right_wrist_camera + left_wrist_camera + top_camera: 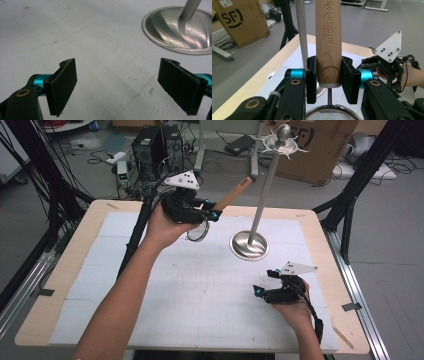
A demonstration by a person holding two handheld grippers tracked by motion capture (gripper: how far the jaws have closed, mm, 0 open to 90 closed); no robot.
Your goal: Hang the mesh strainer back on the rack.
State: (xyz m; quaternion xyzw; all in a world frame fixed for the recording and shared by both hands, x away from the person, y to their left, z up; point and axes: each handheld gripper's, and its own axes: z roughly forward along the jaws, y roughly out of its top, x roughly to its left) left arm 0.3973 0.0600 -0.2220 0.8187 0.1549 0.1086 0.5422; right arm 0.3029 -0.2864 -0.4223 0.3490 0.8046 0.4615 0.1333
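A small sieve with a wooden handle stamped "KITCHEN TOOL" is held above the table's far left. My left gripper is shut on that handle, near its metal end. The sieve's mesh bowl hangs below the jaws. Right of it stands a metal hook stand with a round base and hooks at its top. My right gripper rests low near the front right, open, with bare mat between its pads. The stand's base lies just beyond it.
A white gridded mat covers the wooden table. A cardboard box and computer cases sit on the floor beyond the far edge. Black frame legs rise at the right.
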